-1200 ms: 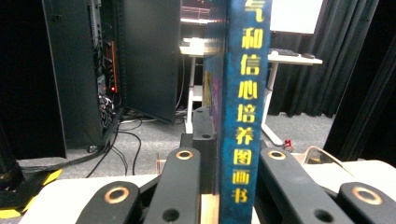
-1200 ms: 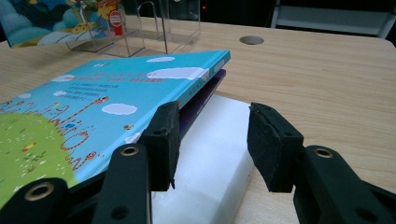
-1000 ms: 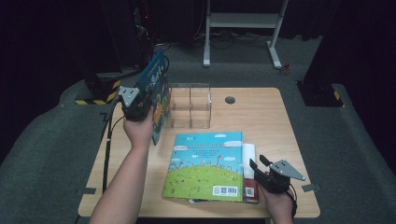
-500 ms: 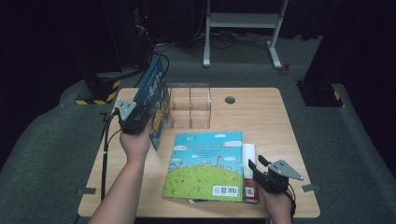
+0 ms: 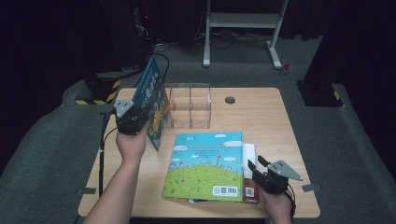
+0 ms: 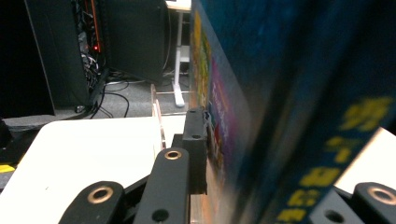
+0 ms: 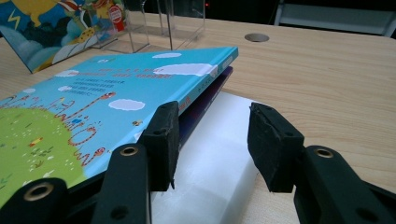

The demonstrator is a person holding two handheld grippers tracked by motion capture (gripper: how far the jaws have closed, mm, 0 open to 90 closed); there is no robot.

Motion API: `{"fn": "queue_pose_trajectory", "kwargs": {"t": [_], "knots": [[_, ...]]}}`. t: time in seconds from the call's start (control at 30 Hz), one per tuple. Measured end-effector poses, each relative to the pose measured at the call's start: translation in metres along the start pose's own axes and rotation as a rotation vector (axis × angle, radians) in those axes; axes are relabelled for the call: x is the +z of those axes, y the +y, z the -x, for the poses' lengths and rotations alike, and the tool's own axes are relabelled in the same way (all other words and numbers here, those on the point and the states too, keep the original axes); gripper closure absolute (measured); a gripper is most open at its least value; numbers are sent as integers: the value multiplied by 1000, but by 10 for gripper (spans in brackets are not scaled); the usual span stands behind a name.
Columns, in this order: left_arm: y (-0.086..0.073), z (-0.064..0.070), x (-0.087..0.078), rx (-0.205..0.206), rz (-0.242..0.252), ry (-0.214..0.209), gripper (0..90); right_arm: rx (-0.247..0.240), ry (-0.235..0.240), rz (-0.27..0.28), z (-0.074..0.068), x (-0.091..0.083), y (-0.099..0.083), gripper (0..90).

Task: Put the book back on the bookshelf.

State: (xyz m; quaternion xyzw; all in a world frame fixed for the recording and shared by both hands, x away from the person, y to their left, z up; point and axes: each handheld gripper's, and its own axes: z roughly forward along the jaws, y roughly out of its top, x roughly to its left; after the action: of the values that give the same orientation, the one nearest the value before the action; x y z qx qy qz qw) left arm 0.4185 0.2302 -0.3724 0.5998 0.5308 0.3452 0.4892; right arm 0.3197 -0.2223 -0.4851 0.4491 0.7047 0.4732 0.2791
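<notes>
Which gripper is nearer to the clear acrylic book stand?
Left. The left gripper holds a dark blue book upright just beside the clear stand. The right gripper is at the near table edge, by the book stack.

Dark room; grey carpet [image 5: 355,154]; white stand [image 5: 243,21]

The table [image 5: 261,121] was evenly lit against dark surroundings; the dark blue book [image 6: 299,93] was blurred close up; the white tabletop patch glared.
</notes>
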Motion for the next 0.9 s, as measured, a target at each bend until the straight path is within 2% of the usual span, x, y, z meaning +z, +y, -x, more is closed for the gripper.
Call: {"fn": "queue_pose_trajectory", "kwargs": {"t": [0.17,0.53,0.7,0.77,0.8,0.83,0.9], "knots": [[2,-1,0,13,-10,4,735,-3,4,0,0,0,0,535],[2,-1,-1,8,-1,1,700,-6,4,-3,-1,1,0,534],[3,3,-1,8,3,18,748,-9,7,-4,-2,1,0,534],[2,5,0,10,11,43,786,-9,8,-4,-2,1,0,534],[2,5,0,17,16,50,809,-8,8,-4,-2,1,0,534],[2,6,0,22,19,39,818,-9,8,-3,-2,1,0,534],[1,11,0,42,22,62,825,-9,8,-3,-2,1,0,534]]}}
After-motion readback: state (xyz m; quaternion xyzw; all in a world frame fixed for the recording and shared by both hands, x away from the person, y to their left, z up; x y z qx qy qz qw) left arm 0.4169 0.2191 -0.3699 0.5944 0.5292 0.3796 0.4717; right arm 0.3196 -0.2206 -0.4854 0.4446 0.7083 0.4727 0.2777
